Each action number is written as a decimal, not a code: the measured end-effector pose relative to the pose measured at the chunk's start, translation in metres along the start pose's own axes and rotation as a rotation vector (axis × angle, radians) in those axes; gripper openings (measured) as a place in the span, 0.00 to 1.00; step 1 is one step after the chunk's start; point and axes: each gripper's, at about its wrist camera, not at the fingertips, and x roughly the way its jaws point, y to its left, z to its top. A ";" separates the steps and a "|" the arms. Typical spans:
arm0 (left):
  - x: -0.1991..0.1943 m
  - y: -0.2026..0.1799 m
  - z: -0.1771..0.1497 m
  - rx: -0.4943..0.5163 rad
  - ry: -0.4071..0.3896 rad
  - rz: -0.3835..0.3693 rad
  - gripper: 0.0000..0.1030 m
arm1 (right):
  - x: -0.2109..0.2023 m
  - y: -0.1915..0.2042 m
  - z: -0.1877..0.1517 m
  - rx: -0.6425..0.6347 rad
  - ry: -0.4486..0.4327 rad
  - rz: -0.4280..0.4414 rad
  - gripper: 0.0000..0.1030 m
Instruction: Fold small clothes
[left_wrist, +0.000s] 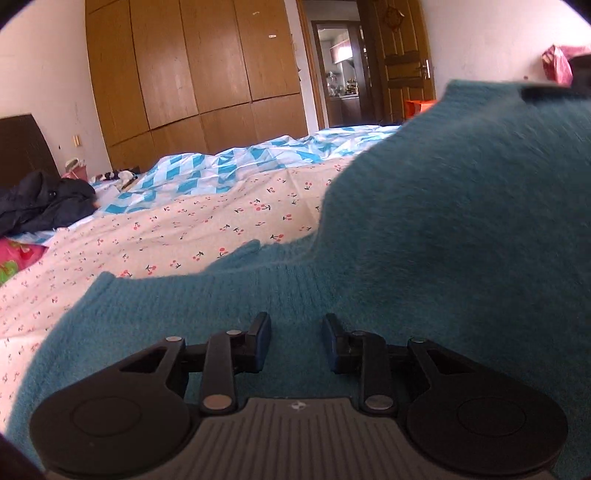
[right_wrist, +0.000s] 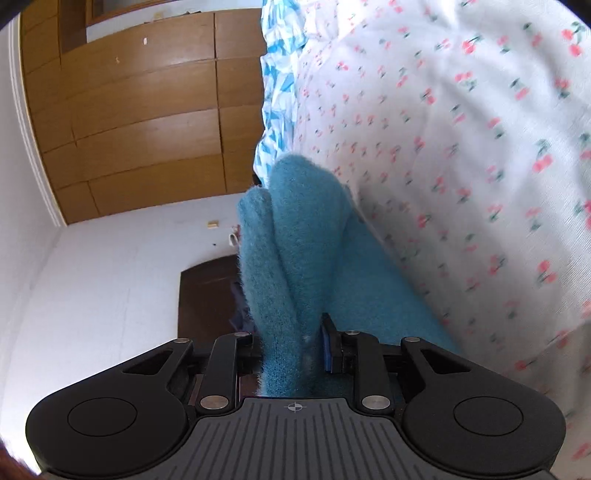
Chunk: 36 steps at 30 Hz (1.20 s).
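A fuzzy teal sweater (left_wrist: 424, 229) lies on the cherry-print bed sheet (left_wrist: 177, 236), with its right part lifted high. My left gripper (left_wrist: 296, 341) is open just above the sweater's lower part, holding nothing. My right gripper (right_wrist: 291, 345) is shut on a fold of the teal sweater (right_wrist: 295, 236) and holds it up off the sheet (right_wrist: 461, 147); that camera is rolled sideways. The right gripper also shows as a dark shape in the left wrist view (left_wrist: 550, 90) at the raised edge.
A blue and white quilt (left_wrist: 229, 166) is bunched behind the sheet. Dark clothing (left_wrist: 40, 203) and a pink item (left_wrist: 18, 254) lie at the left. A wooden wardrobe (left_wrist: 192, 74) and an open door (left_wrist: 399, 59) stand behind.
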 end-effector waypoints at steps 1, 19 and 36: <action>-0.005 0.005 0.001 -0.009 0.001 -0.006 0.33 | 0.005 0.011 -0.006 -0.026 -0.010 -0.021 0.24; -0.094 0.107 -0.034 -0.315 0.069 -0.046 0.35 | 0.117 0.052 -0.088 0.008 -0.068 -0.213 0.26; -0.194 0.164 -0.086 -0.702 -0.121 0.007 0.36 | 0.189 0.066 -0.125 -0.256 0.165 -0.319 0.55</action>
